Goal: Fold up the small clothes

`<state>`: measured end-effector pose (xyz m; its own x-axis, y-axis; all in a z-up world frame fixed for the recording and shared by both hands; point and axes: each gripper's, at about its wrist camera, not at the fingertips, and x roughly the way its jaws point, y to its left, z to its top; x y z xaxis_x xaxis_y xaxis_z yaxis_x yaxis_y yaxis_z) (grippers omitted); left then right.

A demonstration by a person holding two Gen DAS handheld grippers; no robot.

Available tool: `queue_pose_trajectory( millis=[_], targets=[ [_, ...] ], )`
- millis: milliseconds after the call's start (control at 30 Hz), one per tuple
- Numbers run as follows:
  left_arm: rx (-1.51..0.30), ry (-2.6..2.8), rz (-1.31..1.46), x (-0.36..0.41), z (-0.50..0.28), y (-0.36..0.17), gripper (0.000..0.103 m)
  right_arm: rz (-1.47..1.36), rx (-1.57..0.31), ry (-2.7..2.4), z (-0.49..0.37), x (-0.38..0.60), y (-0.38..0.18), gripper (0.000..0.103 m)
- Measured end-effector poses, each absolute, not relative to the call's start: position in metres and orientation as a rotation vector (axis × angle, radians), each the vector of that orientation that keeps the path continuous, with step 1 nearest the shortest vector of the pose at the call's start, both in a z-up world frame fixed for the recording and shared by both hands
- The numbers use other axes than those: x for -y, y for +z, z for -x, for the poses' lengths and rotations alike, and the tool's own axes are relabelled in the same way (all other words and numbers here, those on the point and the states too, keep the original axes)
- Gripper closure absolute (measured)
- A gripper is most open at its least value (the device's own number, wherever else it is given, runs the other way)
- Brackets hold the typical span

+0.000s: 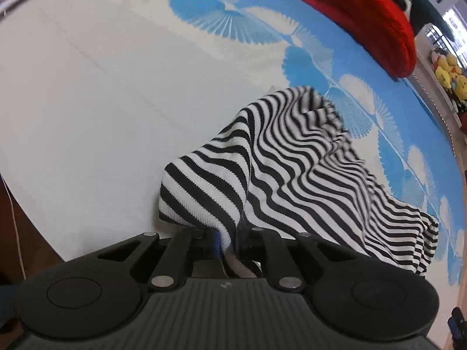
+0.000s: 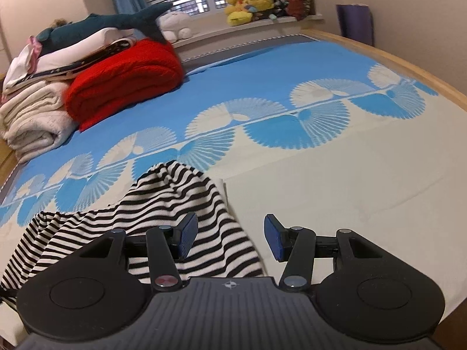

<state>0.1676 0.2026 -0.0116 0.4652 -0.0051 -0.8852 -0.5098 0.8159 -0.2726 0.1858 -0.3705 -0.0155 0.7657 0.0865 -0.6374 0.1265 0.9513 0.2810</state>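
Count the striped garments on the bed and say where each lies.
1. The striped garment lies crumpled on the bed sheet, one edge pinched in the left gripper; the open right gripper hovers beside it. Others may lie out of view.

Items counted across both wrist views. One black-and-white striped knit garment (image 1: 292,169), crumpled. One blue and cream bedsheet with fan-shaped print (image 2: 321,175). One folded red knit blanket (image 2: 125,78). One folded cream blanket (image 2: 32,119) beside it. One dark teal plush shark (image 2: 116,23), lying on top of a stack of folded linens; the number of pieces in that stack cannot be told. One white plush toy (image 2: 175,24) on the window ledge. One cluster of yellow plush toys (image 2: 248,4); individual count unclear. One purple rolled mat (image 2: 354,23), upright in the corner. Two black two-finger grippers: left gripper (image 1: 226,243), right gripper (image 2: 230,237).
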Motion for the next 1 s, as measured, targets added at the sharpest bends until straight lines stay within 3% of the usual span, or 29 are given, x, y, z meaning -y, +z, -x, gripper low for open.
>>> queue_pose_trajectory(
  millis=[233,333,433,733,867,1000],
  targets=[
    [-0.953,0.258,0.287,-0.147,-0.171,0.031,0.094,-0.31,-0.671,-0.015,-0.181,0.377,-0.007,0.051],
    [-0.906,0.238,0.121,-0.113,-0.177,0.025,0.094,-0.348,-0.681,-0.047,-0.184,0.389,-0.01,0.051],
    [-0.909,0.193,0.202,-0.095,-0.19,0.031,0.094,-0.367,-0.691,-0.066,-0.186,0.399,-0.015,0.051],
    [-0.675,-0.232,-0.115,0.095,-0.177,0.06,0.094,-0.305,-0.681,-0.106,-0.181,0.429,-0.017,0.051],
    [-0.819,-0.55,-0.236,0.19,-0.165,0.023,0.088,-0.364,-0.684,-0.146,-0.176,0.449,-0.021,0.051],
    [-0.969,-0.741,-0.34,0.235,-0.151,-0.007,0.08,-0.446,-0.695,-0.178,-0.172,0.466,-0.025,0.051]
  ],
)
